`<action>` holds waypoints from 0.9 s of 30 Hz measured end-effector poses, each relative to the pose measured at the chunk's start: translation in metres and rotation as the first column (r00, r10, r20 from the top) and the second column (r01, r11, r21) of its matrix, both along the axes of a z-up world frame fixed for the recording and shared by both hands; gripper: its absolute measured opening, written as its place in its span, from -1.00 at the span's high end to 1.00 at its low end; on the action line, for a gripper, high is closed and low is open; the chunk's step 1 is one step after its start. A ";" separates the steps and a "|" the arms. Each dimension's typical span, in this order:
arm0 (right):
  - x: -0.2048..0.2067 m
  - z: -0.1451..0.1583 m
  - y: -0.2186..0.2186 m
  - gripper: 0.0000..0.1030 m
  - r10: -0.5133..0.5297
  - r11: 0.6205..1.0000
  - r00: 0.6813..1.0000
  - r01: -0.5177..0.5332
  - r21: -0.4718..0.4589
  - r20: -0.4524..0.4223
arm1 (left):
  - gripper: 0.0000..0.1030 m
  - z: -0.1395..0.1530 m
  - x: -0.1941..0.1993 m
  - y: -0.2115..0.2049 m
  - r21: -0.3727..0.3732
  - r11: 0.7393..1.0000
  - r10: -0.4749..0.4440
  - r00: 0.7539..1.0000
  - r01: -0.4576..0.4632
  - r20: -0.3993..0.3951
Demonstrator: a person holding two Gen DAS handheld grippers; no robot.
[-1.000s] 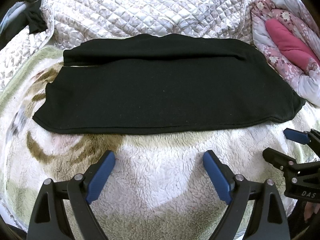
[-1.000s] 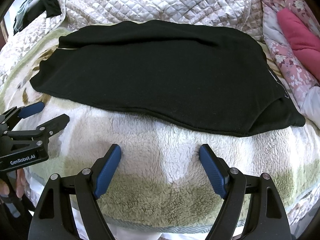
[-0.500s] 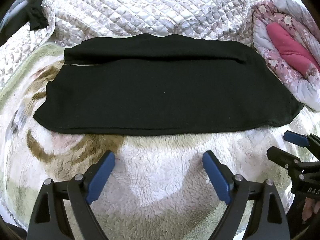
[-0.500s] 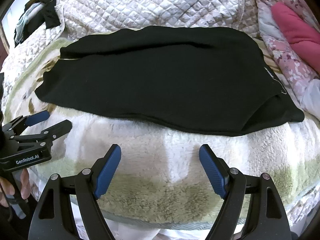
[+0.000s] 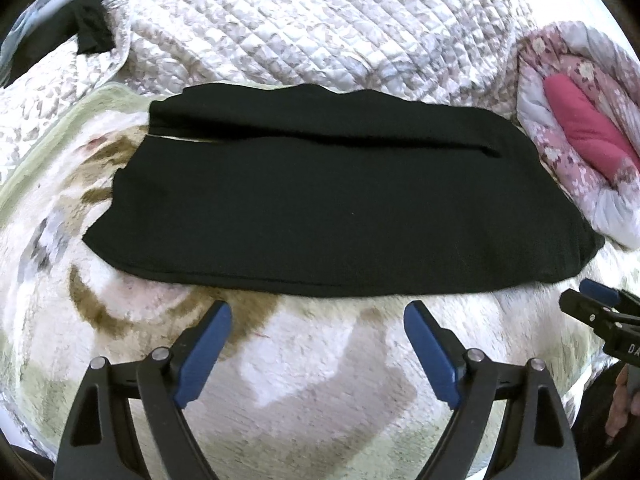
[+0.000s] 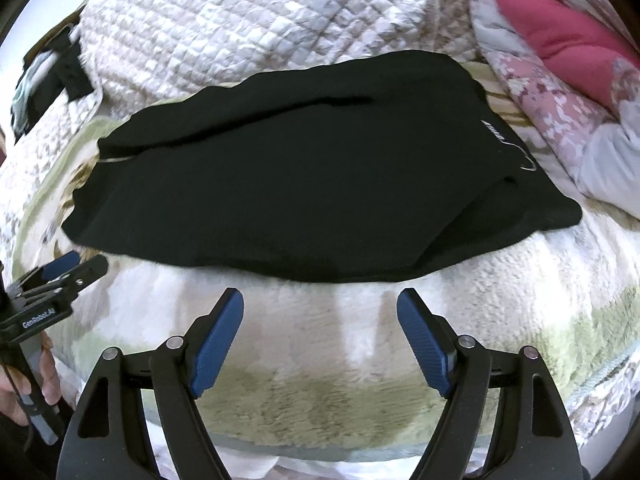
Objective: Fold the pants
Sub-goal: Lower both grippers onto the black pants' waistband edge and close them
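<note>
Looking left to right: your left gripper (image 5: 318, 344) hangs wide open, holding nothing, the black pants (image 5: 332, 208) spread across mid-frame just above its fingertips. They're soft, floppy knit, so I'd pinch the near hem corners. Right gripper (image 6: 320, 330) gapes empty too, just short of that hem.

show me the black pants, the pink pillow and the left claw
black pants (image 5: 328, 200), left wrist view, middle of the top layer
pink pillow (image 5: 588, 132), left wrist view, middle of its plain pink surface
left claw (image 5: 318, 320), left wrist view, midway between its two blue fingertips, which stand apart
</note>
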State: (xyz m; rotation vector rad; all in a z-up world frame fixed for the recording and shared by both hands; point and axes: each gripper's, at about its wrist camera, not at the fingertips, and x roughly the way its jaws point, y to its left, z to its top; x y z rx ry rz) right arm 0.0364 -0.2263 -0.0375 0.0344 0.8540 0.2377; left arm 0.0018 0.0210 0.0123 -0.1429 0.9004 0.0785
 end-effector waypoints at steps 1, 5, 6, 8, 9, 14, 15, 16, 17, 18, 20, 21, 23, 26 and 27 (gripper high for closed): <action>0.002 0.000 -0.003 -0.51 -0.008 1.000 1.000 0.008 0.008 -0.002 | -0.73 0.000 0.000 0.004 -0.008 1.000 0.008 1.000 -0.008 0.002; 0.007 -0.001 -0.016 -0.49 -0.045 0.998 0.999 0.046 0.033 -0.010 | -0.72 0.001 0.001 0.020 -0.034 0.998 0.056 0.998 -0.056 0.007; 0.009 -0.001 -0.020 -0.49 -0.054 0.998 0.998 0.055 0.041 -0.011 | -0.72 0.001 0.000 0.025 -0.042 0.997 0.068 0.998 -0.068 0.009; 0.011 -0.001 -0.027 -0.49 -0.071 0.996 0.997 0.072 0.055 -0.012 | -0.72 0.000 0.000 0.035 -0.061 0.994 0.096 0.995 -0.095 0.011; 0.012 -0.001 -0.029 -0.49 -0.077 0.995 0.997 0.078 0.062 -0.012 | -0.72 -0.001 0.001 0.040 -0.069 0.992 0.110 0.994 -0.109 0.010; 0.020 -0.004 -0.042 -0.49 -0.106 0.988 0.994 0.109 0.113 -0.031 | -0.72 -0.008 0.003 0.066 -0.135 0.974 0.184 0.983 -0.183 -0.009; 0.022 -0.004 -0.045 -0.49 -0.111 0.985 0.993 0.114 0.131 -0.032 | -0.72 -0.010 0.004 0.071 -0.157 0.968 0.195 0.981 -0.195 -0.014; 0.024 -0.003 -0.047 -0.49 -0.114 0.982 0.993 0.117 0.145 -0.031 | -0.71 -0.011 0.005 0.075 -0.173 0.964 0.203 0.979 -0.202 -0.014; 0.026 -0.003 -0.049 -0.49 -0.117 0.980 0.993 0.120 0.158 -0.028 | -0.70 -0.012 0.005 0.077 -0.181 0.962 0.208 0.978 -0.206 -0.009; 0.028 -0.003 -0.052 -0.49 -0.121 0.977 0.992 0.123 0.172 -0.023 | -0.70 -0.012 0.006 0.079 -0.185 0.961 0.211 0.978 -0.208 -0.003; 0.033 -0.001 -0.057 -0.49 -0.130 0.972 0.991 0.130 0.197 -0.013 | -0.70 -0.014 0.009 0.084 -0.207 0.954 0.222 0.975 -0.217 0.001; 0.037 0.000 -0.060 -0.49 -0.137 0.968 0.991 0.136 0.213 -0.007 | -0.70 -0.016 0.011 0.087 -0.220 0.949 0.232 0.973 -0.226 0.002; 0.044 0.001 -0.064 -0.49 -0.147 0.961 0.989 0.143 0.236 -0.001 | -0.70 -0.017 0.015 0.092 -0.230 0.943 0.247 0.969 -0.239 0.007; 0.054 0.005 -0.070 -0.41 -0.171 0.951 0.985 0.160 0.264 0.018 | -0.69 -0.019 0.021 0.100 -0.248 0.935 0.267 0.963 -0.255 0.017; 0.057 0.007 -0.073 -0.32 -0.185 0.946 0.982 0.171 0.276 0.026 | -0.67 -0.020 0.024 0.102 -0.246 0.933 0.275 0.961 -0.262 0.019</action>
